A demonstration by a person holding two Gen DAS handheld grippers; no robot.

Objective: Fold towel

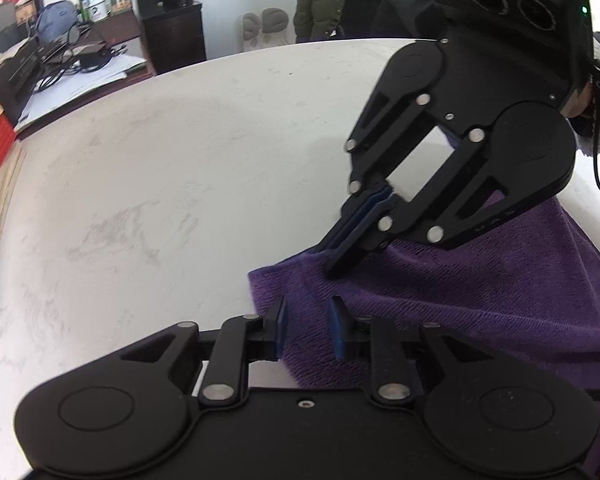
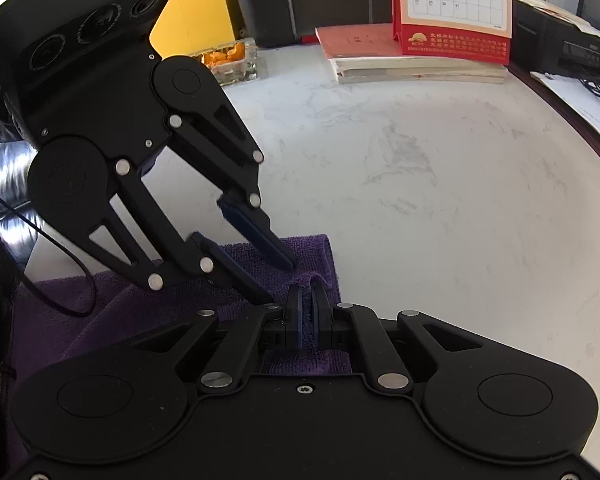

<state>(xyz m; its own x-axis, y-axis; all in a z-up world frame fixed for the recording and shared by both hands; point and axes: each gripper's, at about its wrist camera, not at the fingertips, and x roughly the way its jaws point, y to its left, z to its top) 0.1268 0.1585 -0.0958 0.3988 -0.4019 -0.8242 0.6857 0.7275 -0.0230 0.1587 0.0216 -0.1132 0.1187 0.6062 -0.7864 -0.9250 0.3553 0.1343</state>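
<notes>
One purple towel (image 1: 480,280) is lying folded at the near edge of the white marbled tabletop (image 1: 160,180). The right tool (image 2: 306,312) is pinching a raised fold of it between nearly closed jaws. The left tool (image 1: 308,330) is standing narrowly parted over the towel's edge, its pads pressing nothing. One red desk calendar (image 2: 456,4), its small print unreadable, is sitting on one stack of books (image 2: 412,66).

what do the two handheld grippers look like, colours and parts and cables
Both the left gripper and the right gripper are matte black, with round discs at the base, slotted linkage arms, silver rivets and blue pads on the fingers. Each has a black camera block with three round lenses; the right one shows a green light. Thin black cables trail behind.
</notes>
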